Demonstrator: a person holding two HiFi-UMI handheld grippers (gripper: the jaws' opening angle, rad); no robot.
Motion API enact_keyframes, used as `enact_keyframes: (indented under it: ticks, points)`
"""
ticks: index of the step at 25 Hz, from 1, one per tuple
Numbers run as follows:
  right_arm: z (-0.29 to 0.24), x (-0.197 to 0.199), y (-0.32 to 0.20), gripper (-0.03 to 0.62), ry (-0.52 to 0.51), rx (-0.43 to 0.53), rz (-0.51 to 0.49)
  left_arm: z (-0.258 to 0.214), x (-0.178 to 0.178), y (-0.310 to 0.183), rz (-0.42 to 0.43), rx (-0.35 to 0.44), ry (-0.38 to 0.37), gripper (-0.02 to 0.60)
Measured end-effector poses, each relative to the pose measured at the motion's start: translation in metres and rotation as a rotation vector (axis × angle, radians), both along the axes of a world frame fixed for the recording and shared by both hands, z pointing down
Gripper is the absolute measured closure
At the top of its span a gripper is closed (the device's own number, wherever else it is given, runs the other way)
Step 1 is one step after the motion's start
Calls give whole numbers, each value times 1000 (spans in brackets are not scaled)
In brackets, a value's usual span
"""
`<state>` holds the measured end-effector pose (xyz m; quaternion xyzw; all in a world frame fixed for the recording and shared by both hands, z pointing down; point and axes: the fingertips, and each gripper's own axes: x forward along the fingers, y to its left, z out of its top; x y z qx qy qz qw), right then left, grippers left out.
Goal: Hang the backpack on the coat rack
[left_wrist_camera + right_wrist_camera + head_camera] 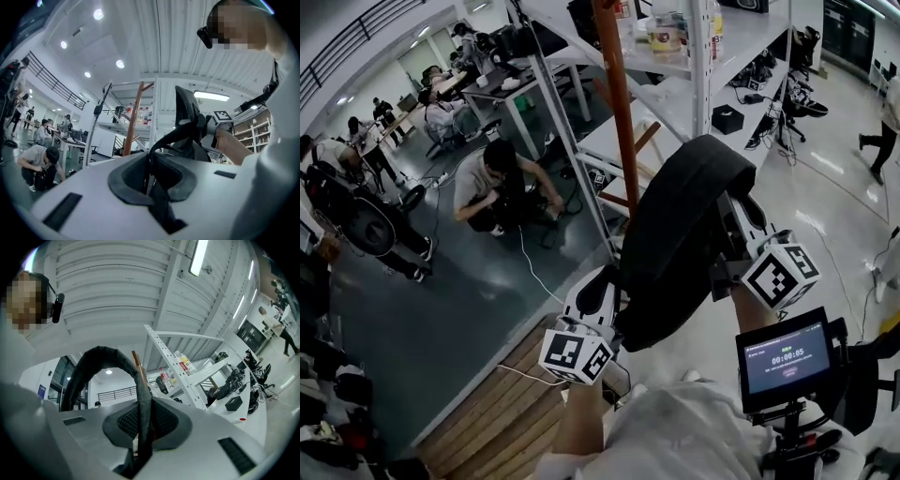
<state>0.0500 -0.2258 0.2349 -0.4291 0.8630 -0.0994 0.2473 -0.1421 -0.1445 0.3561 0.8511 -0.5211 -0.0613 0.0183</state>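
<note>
A black backpack hangs between my two grippers, right in front of the brown wooden coat rack pole. My left gripper holds its lower left side and is shut on a black strap. On the backpack's right side, my right gripper is shut on another black strap, which loops up and over to the left. In the left gripper view the backpack rises beyond the jaws, and the pole stands behind it. The pole's tip shows just behind the strap in the right gripper view.
White metal shelving with bottles stands right behind the rack. A person crouches on the grey floor at left, with others further back. A wooden platform lies below me. A small screen sits at lower right.
</note>
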Motion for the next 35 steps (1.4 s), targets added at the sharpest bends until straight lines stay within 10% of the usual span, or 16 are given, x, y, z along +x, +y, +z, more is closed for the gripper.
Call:
enact_keyframes:
  ticks: [23, 35]
  points:
    - [-191, -12, -97, 551, -6, 72, 20, -177, 10, -97, -41, 312, -191, 552]
    - [-226, -34, -144, 551, 131, -34, 180, -213, -33, -162, -69, 224, -48, 552]
